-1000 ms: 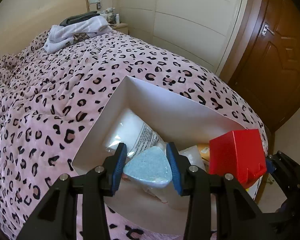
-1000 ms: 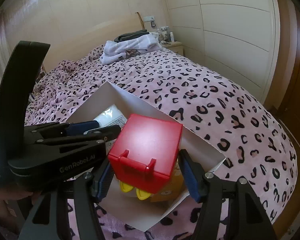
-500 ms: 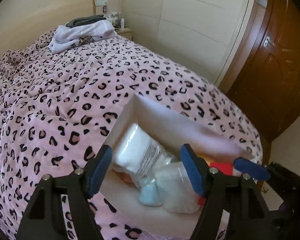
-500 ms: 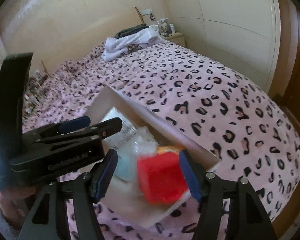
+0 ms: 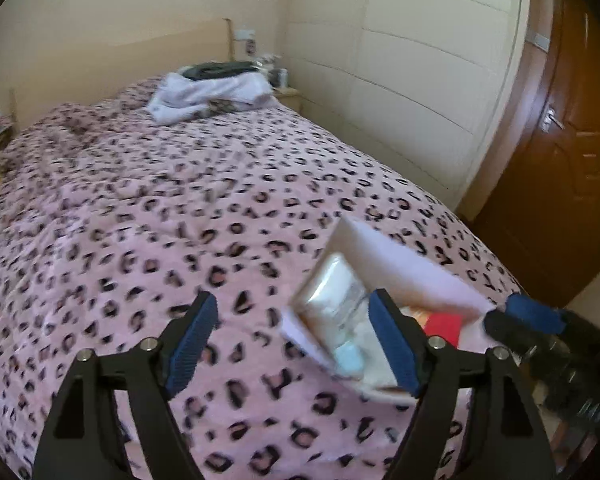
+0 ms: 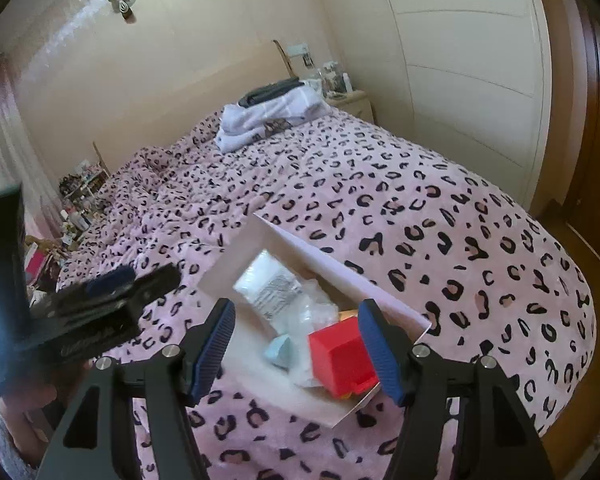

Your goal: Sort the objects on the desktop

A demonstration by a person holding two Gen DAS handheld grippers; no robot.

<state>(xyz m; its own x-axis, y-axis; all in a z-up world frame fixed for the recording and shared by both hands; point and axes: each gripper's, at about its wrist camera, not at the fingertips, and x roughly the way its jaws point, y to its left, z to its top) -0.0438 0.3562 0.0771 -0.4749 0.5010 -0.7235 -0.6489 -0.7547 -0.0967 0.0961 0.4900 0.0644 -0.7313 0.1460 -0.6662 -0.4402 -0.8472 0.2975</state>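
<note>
A white cardboard box [image 6: 320,264] lies on the pink leopard-print bed cover [image 6: 420,200]. In it are a red cube-shaped box [image 6: 340,356], a light blue triangular piece [image 6: 280,350], a white printed packet [image 6: 268,280] and clear wrapping. My right gripper [image 6: 296,306] hovers open above the box, its pads apart from the red box below. My left gripper [image 5: 292,300] is up and to the left of the box [image 5: 384,256]; its jaws are opening with nothing between them. Each view shows the other gripper: the right gripper [image 5: 520,322] and the left gripper [image 6: 132,280].
Folded white and dark clothes [image 6: 272,116] are piled at the head of the bed. A nightstand [image 6: 352,102] with small bottles stands beside a cream wardrobe [image 6: 460,60]. A brown door [image 5: 572,160] is at the right, and cluttered shelves [image 6: 76,196] at the bed's left.
My left gripper let go of the blue triangular piece and the right let go of the red box; both now lie in the white box. Both grippers rose and drew back, the left one swinging leftward.
</note>
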